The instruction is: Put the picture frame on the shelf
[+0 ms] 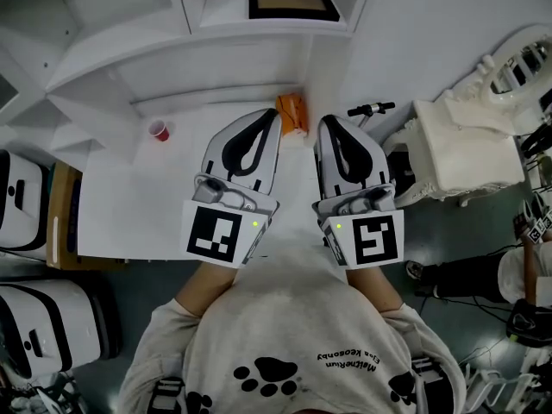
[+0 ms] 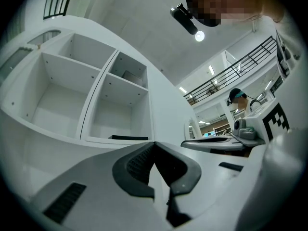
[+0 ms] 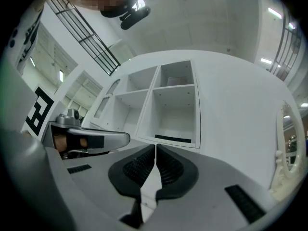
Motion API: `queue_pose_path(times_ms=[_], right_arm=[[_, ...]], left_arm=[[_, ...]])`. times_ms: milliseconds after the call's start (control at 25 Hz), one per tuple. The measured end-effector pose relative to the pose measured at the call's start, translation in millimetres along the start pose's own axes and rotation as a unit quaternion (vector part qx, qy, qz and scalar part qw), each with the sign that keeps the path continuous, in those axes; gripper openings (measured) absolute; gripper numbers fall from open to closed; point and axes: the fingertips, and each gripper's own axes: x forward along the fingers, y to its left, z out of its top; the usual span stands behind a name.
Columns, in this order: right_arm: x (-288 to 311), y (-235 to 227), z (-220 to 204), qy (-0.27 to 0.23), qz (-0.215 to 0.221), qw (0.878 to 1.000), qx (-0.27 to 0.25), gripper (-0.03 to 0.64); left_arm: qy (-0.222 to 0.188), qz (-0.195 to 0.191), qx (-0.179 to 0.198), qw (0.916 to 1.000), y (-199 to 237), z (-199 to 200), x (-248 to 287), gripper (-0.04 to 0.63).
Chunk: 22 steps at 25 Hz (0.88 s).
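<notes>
Since the dark-rimmed rectangular picture frame [image 1: 293, 3] already lies flat on the floor of a compartment in the white open shelf unit [image 1: 216, 54], I judge the placing done and the step in hand a clean stand-off. The frame sits straight ahead of both grippers, well beyond their tips; in the right gripper view it shows as a dark strip [image 3: 173, 139] dead ahead of the jaws, and in the left gripper view [image 2: 129, 137] just left of the jaw line.

My left gripper [image 1: 272, 121] has its jaws pressed together with nothing between them, and my right gripper [image 1: 326, 126] is likewise closed and empty, the two side by side over the white tabletop [image 1: 129, 205].

To do this well I would keep both closed and low, and draw straight back. A small orange packet [image 1: 291, 115] sits just ahead between the tips, and a small red cup [image 1: 159, 130] ahead-left of the left gripper; either could tip if I swing sideways.
</notes>
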Motion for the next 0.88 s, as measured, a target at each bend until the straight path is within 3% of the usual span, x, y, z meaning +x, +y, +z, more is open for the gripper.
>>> queue_pose_path(times_ms=[440, 640, 880], right_arm=[[-26.1, 10.7, -29.7, 0.022, 0.03, 0.999, 0.002, 0.038], [-32.9, 18.0, -49.2, 0.038, 0.045, 0.998, 0.029, 0.034], [-36.7, 25.9, -63.2, 0.057, 0.071, 0.995, 0.042, 0.034]], left_arm=[[0.032, 0.005, -0.004, 0.9995, -27.1, -36.6, -16.6, 0.02], [0.094, -0.002, -0.001, 0.9956, -40.3, -75.5, -34.2, 0.02], [0.075, 0.004, -0.004, 0.9971, -45.4, -70.2, -31.9, 0.02]])
